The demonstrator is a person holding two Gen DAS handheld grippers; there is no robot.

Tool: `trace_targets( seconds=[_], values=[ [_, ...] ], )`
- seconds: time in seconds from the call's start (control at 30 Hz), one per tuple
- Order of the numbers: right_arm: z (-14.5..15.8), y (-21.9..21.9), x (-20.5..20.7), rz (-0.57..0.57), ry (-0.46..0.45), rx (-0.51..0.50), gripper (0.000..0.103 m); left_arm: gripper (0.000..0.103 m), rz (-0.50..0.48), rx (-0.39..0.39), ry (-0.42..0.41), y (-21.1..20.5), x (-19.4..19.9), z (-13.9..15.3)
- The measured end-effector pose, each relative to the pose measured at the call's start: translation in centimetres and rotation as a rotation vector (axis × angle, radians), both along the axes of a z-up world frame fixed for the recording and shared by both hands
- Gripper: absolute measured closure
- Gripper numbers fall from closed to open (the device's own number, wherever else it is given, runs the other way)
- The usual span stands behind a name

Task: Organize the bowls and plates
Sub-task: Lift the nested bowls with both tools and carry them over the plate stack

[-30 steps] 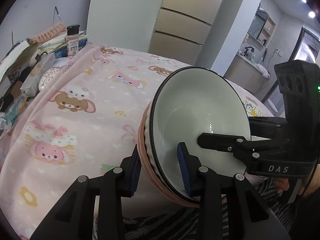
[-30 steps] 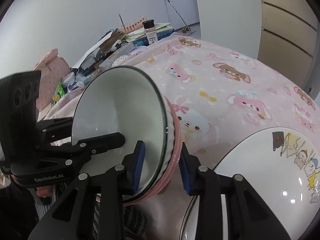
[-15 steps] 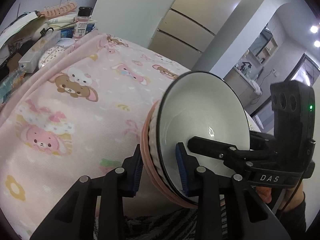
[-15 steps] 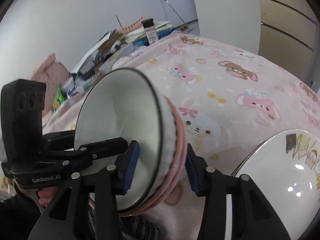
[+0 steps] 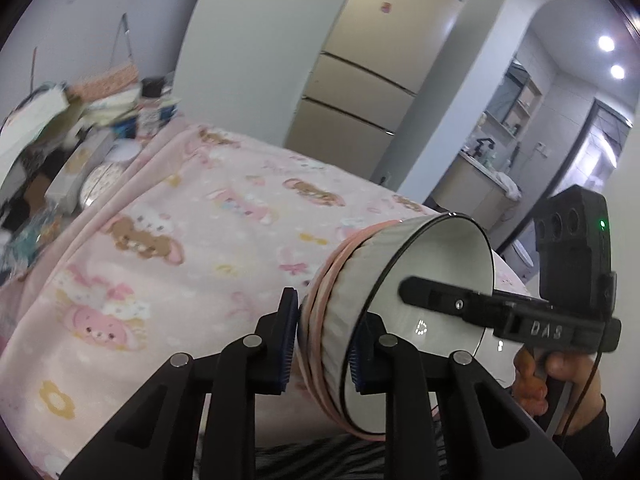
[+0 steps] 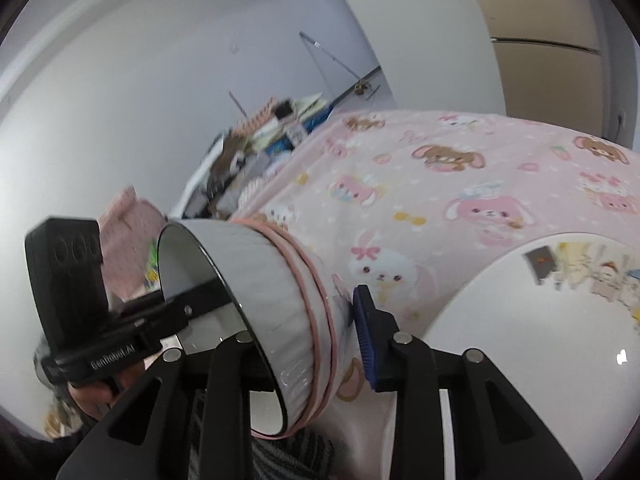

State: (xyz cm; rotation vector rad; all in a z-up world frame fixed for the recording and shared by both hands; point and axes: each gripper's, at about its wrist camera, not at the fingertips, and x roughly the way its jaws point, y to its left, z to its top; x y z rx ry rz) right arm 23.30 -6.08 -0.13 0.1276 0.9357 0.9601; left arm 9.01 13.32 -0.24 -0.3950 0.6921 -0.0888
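- One stack of bowls [image 5: 400, 300] – a white bowl nested in pink-rimmed ones; how many pink ones cannot be told
- One large white plate [image 6: 540, 320] with cartoon prints lies on the pink worktop [image 5: 180, 240], just beside the stack
- The stack is tipped on its side above the worktop's near edge
- Left gripper [image 5: 322, 346] – fingers closing on the stack's rims
- Right gripper [image 6: 304, 344]: fingers closing, astride the stack's opposite edge, one inside the white bowl, one outside

A pink cartoon-print blanket [image 5: 192, 248] beside clutter [image 5: 80, 128], a fridge [image 5: 372, 68] behind
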Motion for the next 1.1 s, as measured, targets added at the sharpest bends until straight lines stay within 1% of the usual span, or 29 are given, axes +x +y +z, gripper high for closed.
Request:
trace_targets(
  seconds=[0.2, 0.27, 0.37, 0.5, 0.53, 0.63, 0.7, 0.83, 0.9, 1.0, 1.1],
  values=[
    [2.5, -5.0, 0.6, -0.085, 0.005, 0.056, 0.074, 0.081, -0.079, 0.050, -0.040, -4.9, 1.5, 3.2],
    [3.1, -7.1, 1.0, -0.118, 0.013, 0.073, 0.074, 0.081, -0.112, 0.052, -0.048, -6.6, 2.2, 4.0],
    [3.8, -10.0, 1.1, -0.172, 0.020, 0.072, 0.074, 0.081, -0.154, 0.062, -0.042, -9.2, 3.1, 4.6],
    [3.7, -13.4, 1.3, -0.221, 0.053, 0.082, 0.074, 0.082, -0.196, 0.053, -0.022, -12.5, 4.0, 4.5],
    [3.6, -14.2, 1.3, -0.229, 0.056, 0.081, 0.074, 0.082, -0.210, 0.066, -0.022, -13.4, 4.1, 4.5],
    [3.4, -15.6, 1.3, -0.253, 0.069, 0.066, 0.074, 0.082, -0.236, 0.066, -0.003, -15.1, 4.6, 4.0],
    [3.0, -16.3, 1.4, -0.264, 0.082, 0.057, 0.074, 0.082, -0.248, 0.062, 0.011, -15.6, 5.0, 3.6],
    [2.1, -17.7, 1.7, -0.279, 0.116, 0.065, 0.074, 0.082, -0.267, 0.082, 0.030, -16.9, 5.5, 3.0],
    [1.6, -18.1, 2.1, -0.274, 0.137, 0.060, 0.074, 0.082, -0.266, 0.070, 0.053, -17.2, 5.7, 2.7],
    [1.2, -18.3, 2.5, -0.260, 0.165, 0.043, 0.074, 0.082, -0.273, 0.084, 0.071, -17.6, 6.0, 2.1],
    [0.7, -18.3, 3.0, -0.250, 0.187, 0.020, 0.074, 0.082, -0.277, 0.080, 0.098, -17.8, 6.5, 1.5]
  ],
)
